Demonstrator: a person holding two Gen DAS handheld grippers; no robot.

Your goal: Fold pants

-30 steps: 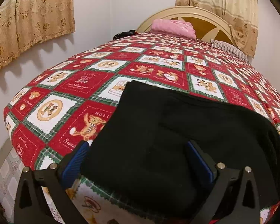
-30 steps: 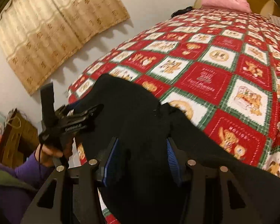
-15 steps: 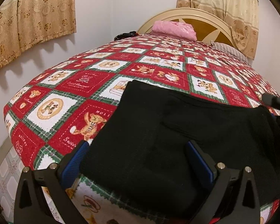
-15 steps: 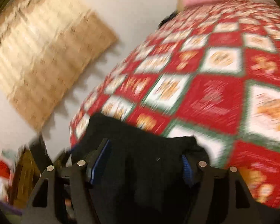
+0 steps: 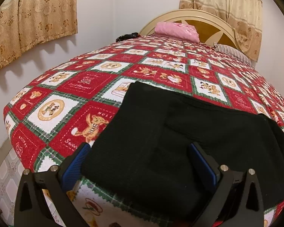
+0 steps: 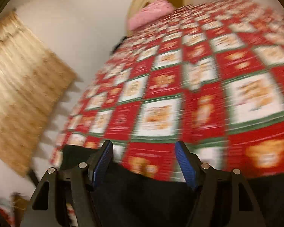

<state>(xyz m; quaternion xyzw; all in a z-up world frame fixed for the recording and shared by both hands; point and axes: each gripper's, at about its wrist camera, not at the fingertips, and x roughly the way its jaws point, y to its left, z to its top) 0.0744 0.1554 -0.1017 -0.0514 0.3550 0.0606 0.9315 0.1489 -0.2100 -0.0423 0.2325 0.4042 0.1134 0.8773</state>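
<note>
Since a second ago my right gripper (image 6: pixel 143 162) swung off the pants (image 5: pixel 179 141), fingers spread; my left gripper (image 5: pixel 140 162), spread, straddles them at the bed's (image 5: pixel 85 87) near edge. I'd pinch squarely before folding.

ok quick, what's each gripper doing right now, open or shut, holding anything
left gripper: open, jaws wide apart over the black pants, not clamping them.
right gripper: open, nothing between the jaws; view is blurred.

Left tongs (image 5: pixel 140 158) and right tongs (image 6: pixel 144 160): black triangular-cutout arms; blue ribbed pads; silver screws.
</note>
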